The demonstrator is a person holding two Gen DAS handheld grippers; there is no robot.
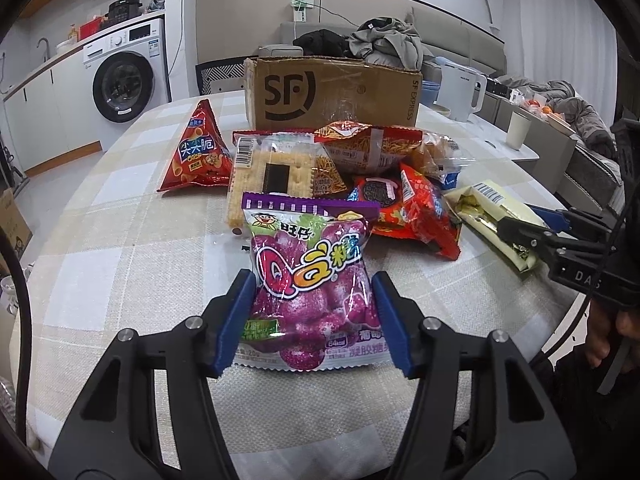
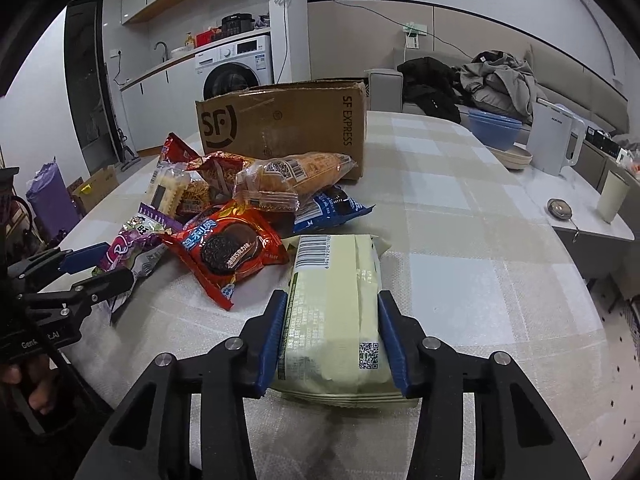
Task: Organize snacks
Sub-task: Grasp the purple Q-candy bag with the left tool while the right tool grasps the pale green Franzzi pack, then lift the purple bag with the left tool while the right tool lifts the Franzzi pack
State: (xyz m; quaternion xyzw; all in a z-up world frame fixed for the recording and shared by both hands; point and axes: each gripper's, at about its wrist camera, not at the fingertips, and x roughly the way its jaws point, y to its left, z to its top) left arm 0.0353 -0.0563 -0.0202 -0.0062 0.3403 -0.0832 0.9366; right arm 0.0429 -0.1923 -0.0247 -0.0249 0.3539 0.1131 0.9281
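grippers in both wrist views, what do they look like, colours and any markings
The left gripper and right gripper match: black angular linkage arms with silver round bolts, and blue ribbed fingers. Seen from the other side, each black body carries partly readable white lettering. A thin black cable curves past the left one.

The snack pile [image 2: 240, 208] and cardboard box [image 2: 280, 128] block the middle; the surface [image 2: 460, 240] right of them lies bare.

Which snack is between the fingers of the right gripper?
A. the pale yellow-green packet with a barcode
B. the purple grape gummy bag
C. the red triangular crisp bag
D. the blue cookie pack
A: in the right wrist view the right gripper clamps the pale yellow-green packet from both sides.
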